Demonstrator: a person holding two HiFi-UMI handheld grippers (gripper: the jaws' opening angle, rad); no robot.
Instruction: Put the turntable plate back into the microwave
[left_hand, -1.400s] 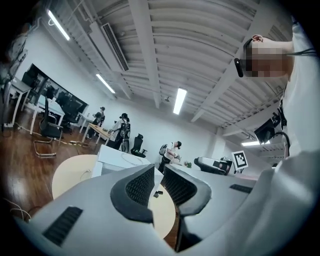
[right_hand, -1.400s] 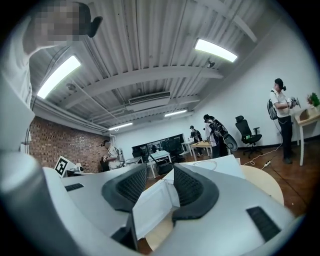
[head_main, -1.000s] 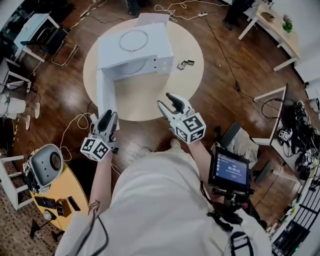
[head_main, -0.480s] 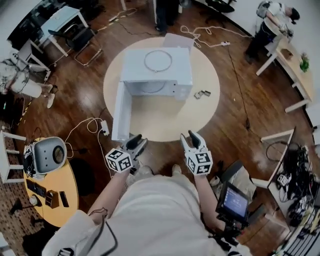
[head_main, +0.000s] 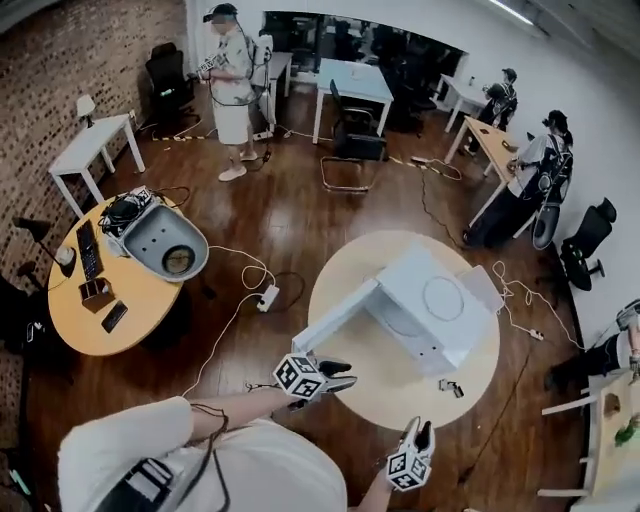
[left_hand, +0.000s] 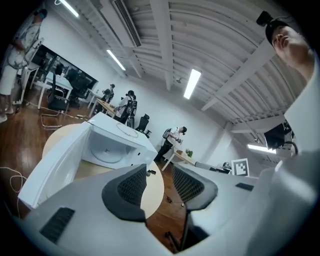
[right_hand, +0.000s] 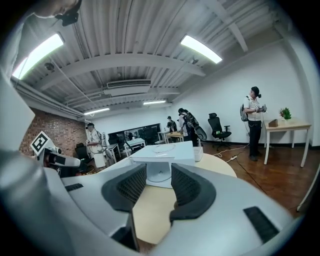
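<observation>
Nearest: left gripper (head_main: 345, 377) and right gripper (head_main: 420, 429) at the near edge of the round worktop (head_main: 375, 398), clear of the microwave (head_main: 455, 325) as a second ago. Both jaws apart and empty, left pair just widened on nothing. Likely reading: placement done, door (head_main: 335, 318) left open. Farther in: turntable plate (left_hand: 106, 153), pale disc flat on the cavity floor (thin ring (head_main: 422, 298) on the roof).

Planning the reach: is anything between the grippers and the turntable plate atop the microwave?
Nothing visible. The turntable plate lies bare on the microwave; the left gripper, empty jaws just opened, and right gripper face it.
</observation>
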